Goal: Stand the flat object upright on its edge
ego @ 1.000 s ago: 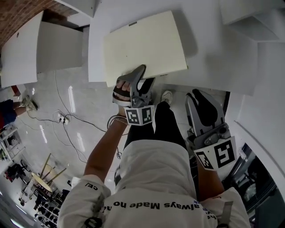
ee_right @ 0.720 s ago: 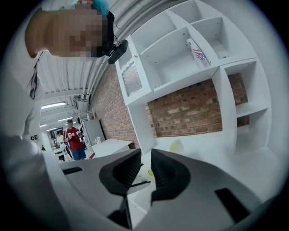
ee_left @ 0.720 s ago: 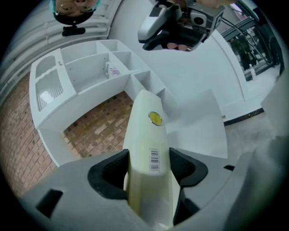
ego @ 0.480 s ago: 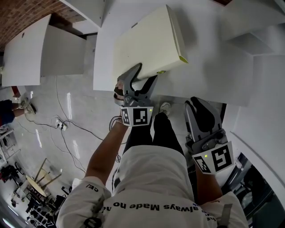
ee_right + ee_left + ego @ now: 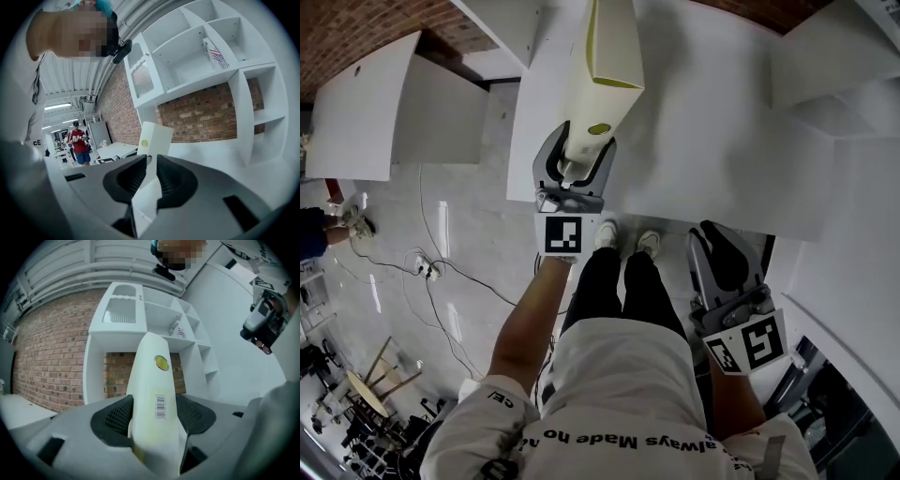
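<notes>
The left gripper (image 5: 577, 152) sits at the near end of the flat cream box (image 5: 602, 56). Its fingers (image 5: 115, 418) are closed on the box's two broad faces, spread wide by its thickness. The box is turned on edge over the white desk (image 5: 712, 122), with its narrow side towards the head camera and its length running away from the person. In the left gripper view a round yellow sticker (image 5: 161, 362) and a barcode label (image 5: 161, 407) show on that narrow side, just above the grip. Whether the box's lower edge already bears on the desk I cannot tell, since the gripper views hide it.

The box looks stiff, light and smooth-skinned, like a closed carton, so it should neither bend nor sag in a pinch across its thickness. Held at one end, though, it probably wants to swing, and the narrow edge gives little footing, so it may topple once let go. A low hold near the end, squarely across both faces, seems the sound place.

To the right of the box and well short of it, the right gripper (image 5: 722, 214) hangs beside the person's leg. Its fingers (image 5: 176, 180) are only narrowly apart, with nothing between them.

A second ago the box lay flat on the desk, broad face up, with the left gripper at its near edge. Half a second ago it was tilted partway. Now it is rolled fully onto its edge. The right gripper has hardly shifted.
</notes>
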